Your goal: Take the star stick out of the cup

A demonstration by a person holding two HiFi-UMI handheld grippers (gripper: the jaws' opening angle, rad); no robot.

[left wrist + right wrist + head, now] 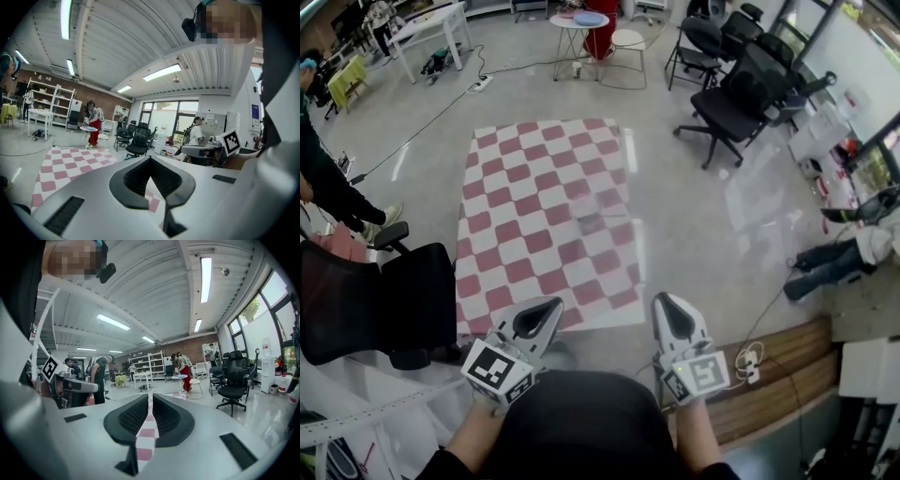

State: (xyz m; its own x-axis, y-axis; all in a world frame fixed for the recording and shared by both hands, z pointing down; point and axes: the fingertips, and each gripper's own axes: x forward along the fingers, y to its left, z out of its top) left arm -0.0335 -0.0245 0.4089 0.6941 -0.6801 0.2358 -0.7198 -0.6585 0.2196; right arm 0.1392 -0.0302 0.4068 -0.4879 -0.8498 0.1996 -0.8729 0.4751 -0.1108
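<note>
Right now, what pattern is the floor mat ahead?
Pink-and-white checkerboard floor mat; clearest in the head view.

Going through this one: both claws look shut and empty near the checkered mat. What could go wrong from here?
1. The small thing on the checkered mat is blurred, possibly the cup. The left claw and right claw are shut, and arriving shut could knock it over.
2. A power strip lies on the ground at the person's right: a possible trip.
3. The black chair stands close on the left and might snag that arm.
</note>
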